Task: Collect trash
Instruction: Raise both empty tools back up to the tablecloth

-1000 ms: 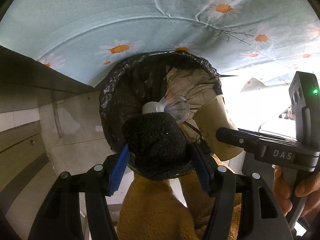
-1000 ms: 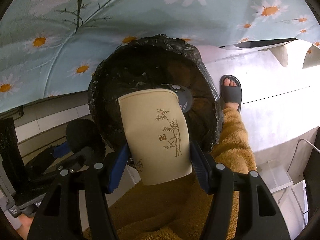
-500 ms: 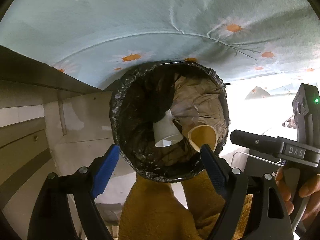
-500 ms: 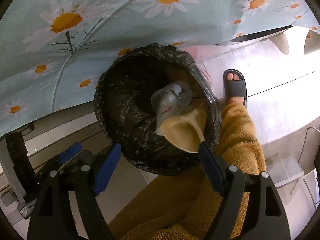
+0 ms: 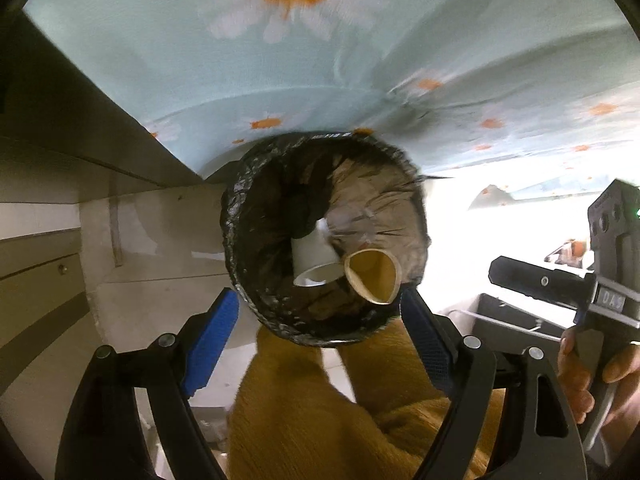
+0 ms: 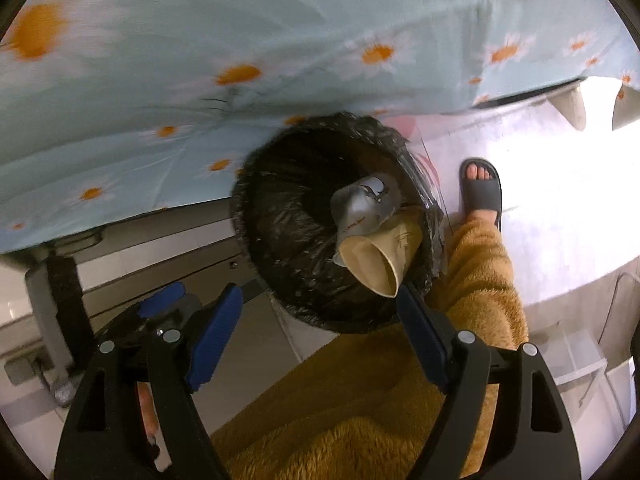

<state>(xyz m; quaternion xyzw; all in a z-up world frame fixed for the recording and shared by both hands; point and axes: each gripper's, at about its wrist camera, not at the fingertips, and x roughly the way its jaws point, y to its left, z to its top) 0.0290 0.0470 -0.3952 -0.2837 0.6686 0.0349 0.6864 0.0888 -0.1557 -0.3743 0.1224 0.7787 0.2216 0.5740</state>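
Both the left gripper [image 5: 318,322] and right gripper [image 6: 320,322] had just opened wide and stood empty, so the tan paper cup [image 6: 378,262] lay inside the black-lined round bin [image 6: 280,216] beside a white cup [image 5: 314,260]; this drop judged complete.

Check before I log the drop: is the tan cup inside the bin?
Inside. The tan cup lies tipped on its side within the bin, mouth toward the camera.
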